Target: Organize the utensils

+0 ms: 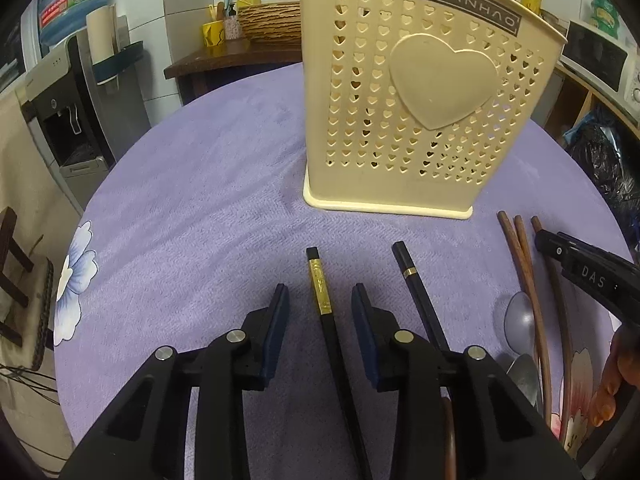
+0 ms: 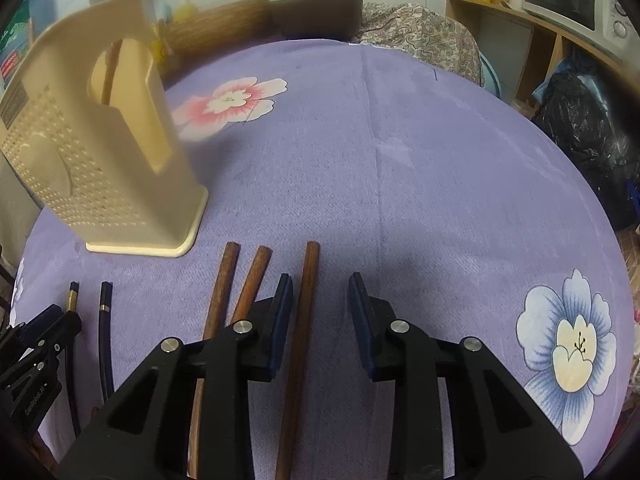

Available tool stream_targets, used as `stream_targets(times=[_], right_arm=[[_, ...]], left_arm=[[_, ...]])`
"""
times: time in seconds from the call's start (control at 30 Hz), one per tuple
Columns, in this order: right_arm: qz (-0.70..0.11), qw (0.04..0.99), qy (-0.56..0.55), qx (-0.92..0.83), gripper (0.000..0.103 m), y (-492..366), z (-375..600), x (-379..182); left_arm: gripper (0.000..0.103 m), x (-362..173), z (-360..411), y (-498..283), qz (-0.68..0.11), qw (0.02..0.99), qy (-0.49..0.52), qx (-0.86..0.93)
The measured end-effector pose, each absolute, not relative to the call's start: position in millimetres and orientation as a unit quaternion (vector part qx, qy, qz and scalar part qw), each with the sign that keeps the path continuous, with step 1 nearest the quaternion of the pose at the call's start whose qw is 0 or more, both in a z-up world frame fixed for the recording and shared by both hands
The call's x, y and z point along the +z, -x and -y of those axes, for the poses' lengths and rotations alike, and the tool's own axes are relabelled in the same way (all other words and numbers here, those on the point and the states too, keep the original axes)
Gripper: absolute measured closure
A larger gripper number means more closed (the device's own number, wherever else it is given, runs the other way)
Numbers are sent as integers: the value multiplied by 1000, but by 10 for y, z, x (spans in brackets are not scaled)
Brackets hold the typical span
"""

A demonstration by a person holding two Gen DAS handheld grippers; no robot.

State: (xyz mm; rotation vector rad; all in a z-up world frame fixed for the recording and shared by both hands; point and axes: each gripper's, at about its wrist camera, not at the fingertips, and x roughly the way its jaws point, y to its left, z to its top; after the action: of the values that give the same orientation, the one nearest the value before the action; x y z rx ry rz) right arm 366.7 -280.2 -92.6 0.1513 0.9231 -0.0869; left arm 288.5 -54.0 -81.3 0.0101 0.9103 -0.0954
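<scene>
A cream perforated utensil holder point(image 1: 416, 92) with a heart stands upright on the purple cloth; it also shows in the right wrist view point(image 2: 100, 168), with one brown chopstick inside. My left gripper point(image 1: 320, 300) is open, with a black gold-banded chopstick point(image 1: 320, 296) lying between its fingers. A second black chopstick point(image 1: 416, 288) lies just right of it. My right gripper point(image 2: 320, 292) is open, with a brown wooden chopstick point(image 2: 308, 292) lying between its fingers near the left one. Two more brown chopsticks point(image 2: 228, 288) lie left of it. Metal spoons point(image 1: 518, 320) lie by the brown chopsticks.
The round table carries a purple flowered cloth point(image 2: 400, 160). A water dispenser point(image 1: 68, 100) stands left, a wooden side table with a basket point(image 1: 268, 20) behind. A microwave on shelves point(image 2: 576, 4) and a black bag point(image 2: 580, 128) are at the right. A rice cooker point(image 2: 316, 4) sits beyond the table.
</scene>
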Motion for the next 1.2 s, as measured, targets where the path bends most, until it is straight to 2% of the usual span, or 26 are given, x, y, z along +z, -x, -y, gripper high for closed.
stream_targets(times=[0.1, 0.27, 0.4, 0.47, 1.2], right_arm=[[-448, 889, -78, -45, 82, -3751, 2823, -921], [-448, 890, -68, -46, 85, -3794, 2771, -922], [-447, 891, -69, -43, 93, -3801, 2783, -925], [-447, 891, -70, -41, 93, -3798, 2793, -927], [-413, 905, -102, -19, 94, -3644, 2852, -792]], left_arm=[[78, -804, 533, -2927, -445, 894, 2, -48], [79, -804, 544, -2950, -446, 893, 4, -53], [89, -808, 554, -2943, -444, 894, -1, -54], [92, -807, 548, -2959, -445, 894, 4, -56], [94, -707, 466, -2964, -426, 902, 20, -61]])
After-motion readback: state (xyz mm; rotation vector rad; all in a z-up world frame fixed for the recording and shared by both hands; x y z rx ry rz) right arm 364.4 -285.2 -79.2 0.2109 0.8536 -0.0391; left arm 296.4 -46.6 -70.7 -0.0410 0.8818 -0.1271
